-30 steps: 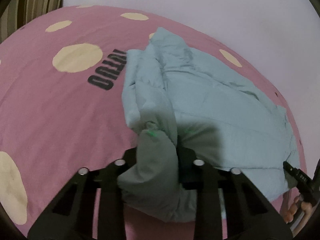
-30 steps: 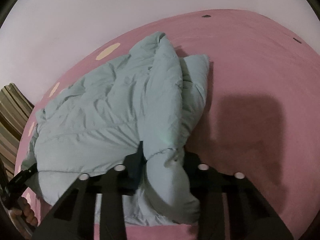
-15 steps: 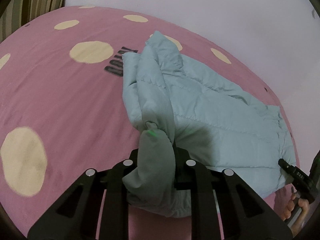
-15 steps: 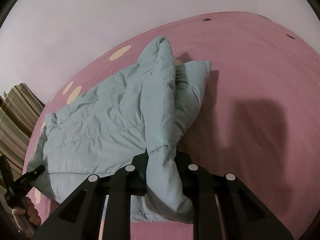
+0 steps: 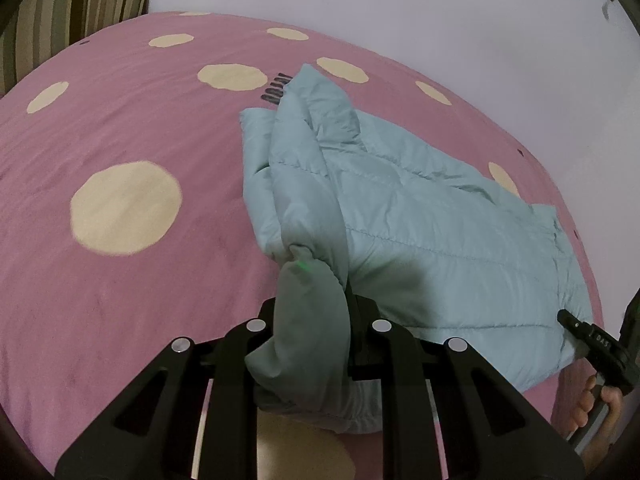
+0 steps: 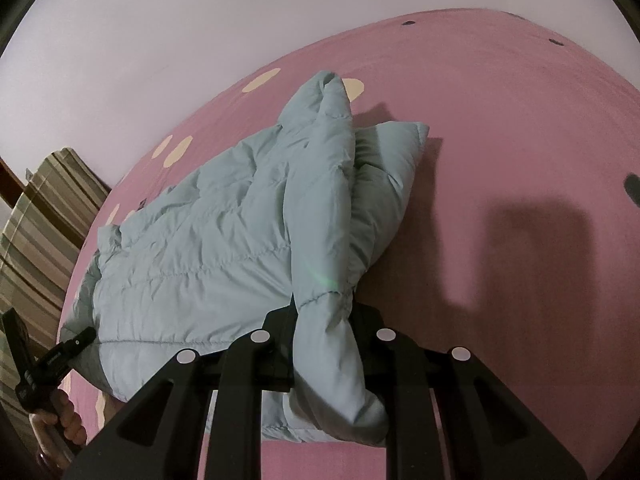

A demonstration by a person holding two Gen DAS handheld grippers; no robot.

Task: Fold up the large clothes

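A pale blue-green quilted jacket (image 5: pixel 420 216) lies on the pink bed cover (image 5: pixel 120 128) with cream dots. My left gripper (image 5: pixel 314 312) is shut on a bunched corner of the jacket, and the fabric hangs down between its fingers. In the right wrist view the same jacket (image 6: pixel 208 240) stretches away to the left. My right gripper (image 6: pixel 324 320) is shut on another bunched corner, with a fold drooping over the jaws. Each gripper shows at the edge of the other's view: the right one (image 5: pixel 592 340) with a hand, the left one (image 6: pixel 52 356) with a hand.
A white wall (image 5: pixel 400 8) runs behind the bed. A striped cushion or pillow (image 6: pixel 36 232) stands at the bed's left end and also shows as the striped cushion (image 5: pixel 80 4). The pink cover (image 6: pixel 520 140) extends bare to the right of the jacket, with a shadow on it.
Both grippers have pulled back toward the near edge with the jacket's corners, dragging the jacket over the cover. More dots and the striped cushion have come into view.
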